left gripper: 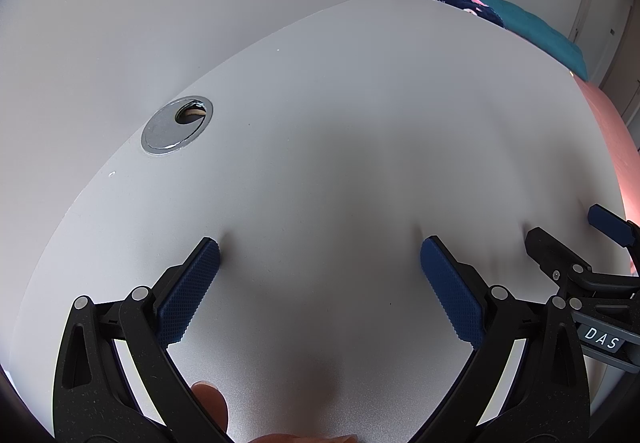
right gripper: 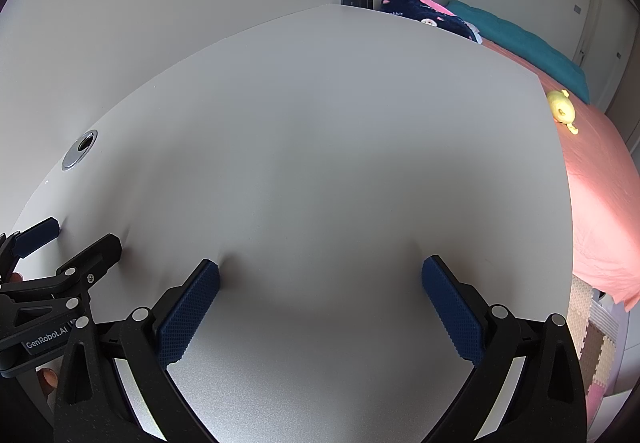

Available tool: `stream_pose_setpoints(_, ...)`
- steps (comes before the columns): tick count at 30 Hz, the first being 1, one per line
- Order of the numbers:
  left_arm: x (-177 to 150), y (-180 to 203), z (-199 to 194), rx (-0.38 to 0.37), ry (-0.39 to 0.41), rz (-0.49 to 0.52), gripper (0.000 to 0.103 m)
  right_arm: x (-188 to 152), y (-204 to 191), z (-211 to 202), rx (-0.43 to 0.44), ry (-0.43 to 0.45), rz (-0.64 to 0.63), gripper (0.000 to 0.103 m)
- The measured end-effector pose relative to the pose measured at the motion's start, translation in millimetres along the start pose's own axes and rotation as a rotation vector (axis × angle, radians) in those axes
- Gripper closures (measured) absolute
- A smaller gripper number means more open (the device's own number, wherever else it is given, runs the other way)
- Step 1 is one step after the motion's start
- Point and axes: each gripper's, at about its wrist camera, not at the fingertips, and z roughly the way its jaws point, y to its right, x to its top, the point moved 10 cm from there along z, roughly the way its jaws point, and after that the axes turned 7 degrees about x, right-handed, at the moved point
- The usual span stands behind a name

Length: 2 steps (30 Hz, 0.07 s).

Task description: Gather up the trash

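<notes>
No trash shows in either view. My left gripper [left gripper: 320,249] is open and empty, its blue-padded fingertips resting on or just above the white desk [left gripper: 340,103]. My right gripper [right gripper: 320,269] is also open and empty, low over the same desk [right gripper: 320,123]. The right gripper [left gripper: 568,231] shows at the right edge of the left wrist view, and the left gripper [right gripper: 72,237] shows at the left edge of the right wrist view. The two sit side by side, close together.
A round metal cable grommet [left gripper: 177,124] is set in the desk near the wall; it also shows in the right wrist view [right gripper: 79,149]. Beyond the desk's right edge lies a bed with a pink sheet [right gripper: 600,179], a yellow toy [right gripper: 562,109], a teal blanket [right gripper: 520,39] and a dark patterned pillow [right gripper: 420,13].
</notes>
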Motion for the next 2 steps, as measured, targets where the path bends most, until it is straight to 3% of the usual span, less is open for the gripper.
stream_pose_setpoints(2, 0.0, 0.0, 0.0, 0.0, 0.0, 0.0, 0.006, 0.1, 0.0, 0.2, 0.0, 0.0, 0.0, 0.002)
